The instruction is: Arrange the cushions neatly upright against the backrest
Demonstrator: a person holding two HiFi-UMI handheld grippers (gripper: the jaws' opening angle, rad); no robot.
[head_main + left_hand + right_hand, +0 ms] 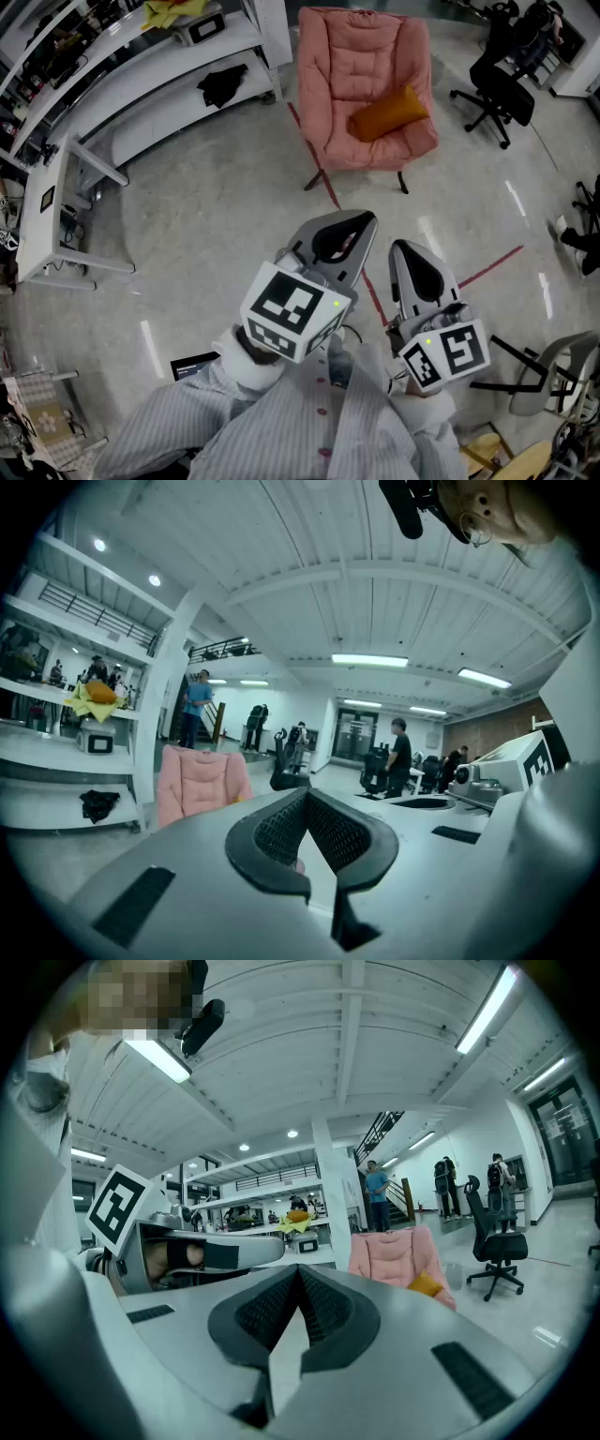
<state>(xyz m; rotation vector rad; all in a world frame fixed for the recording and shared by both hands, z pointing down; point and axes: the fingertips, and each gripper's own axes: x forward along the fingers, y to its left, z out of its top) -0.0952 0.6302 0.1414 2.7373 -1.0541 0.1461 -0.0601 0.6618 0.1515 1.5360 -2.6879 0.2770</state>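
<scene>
Orange soft cushion (389,112) lies tilted on the pink padded armchair (352,56); left gripper (349,225) and right gripper (405,251) are well off, jaws together, empty.

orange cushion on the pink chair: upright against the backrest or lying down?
Lying down. In the head view the orange cushion lies slantwise across the seat of the pink chair, not upright against its backrest.
</scene>
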